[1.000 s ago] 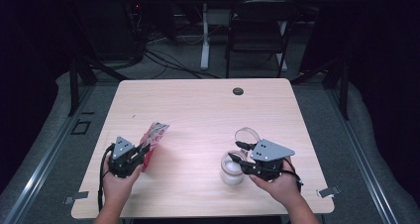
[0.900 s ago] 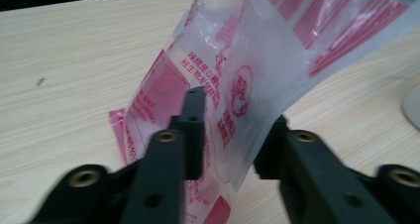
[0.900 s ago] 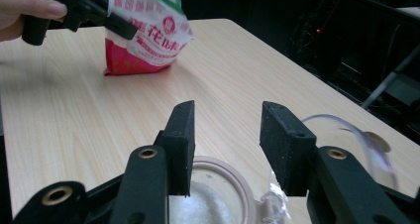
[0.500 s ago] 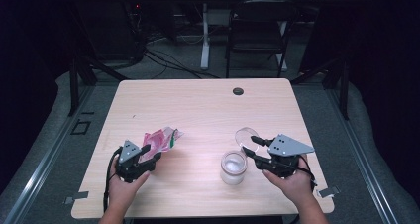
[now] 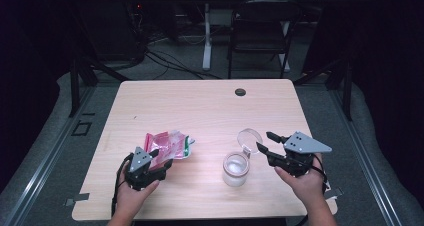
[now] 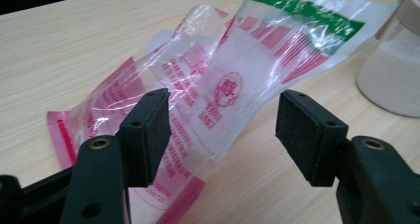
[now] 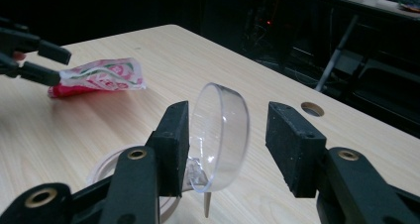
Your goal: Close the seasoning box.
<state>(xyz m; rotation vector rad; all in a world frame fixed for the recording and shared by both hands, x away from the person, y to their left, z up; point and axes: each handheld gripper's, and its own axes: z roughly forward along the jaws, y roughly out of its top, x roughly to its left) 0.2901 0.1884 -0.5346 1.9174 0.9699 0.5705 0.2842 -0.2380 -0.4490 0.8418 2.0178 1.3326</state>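
One printed plastic bag, one clear jar with hinged lid flipped up, all on desk. Left tongs apart, low at the bag's near end, maybe touching it. Right tongs apart, level, straddling the lid.

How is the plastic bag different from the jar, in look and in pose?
The plastic bag lies flat and crumpled on the table, printed in red with a green strip; the jar stands upright, round, with no print. The bag looks empty; the jar holds something white. The bag lies by the left gripper, the jar nearer the right gripper. Both are see-through.
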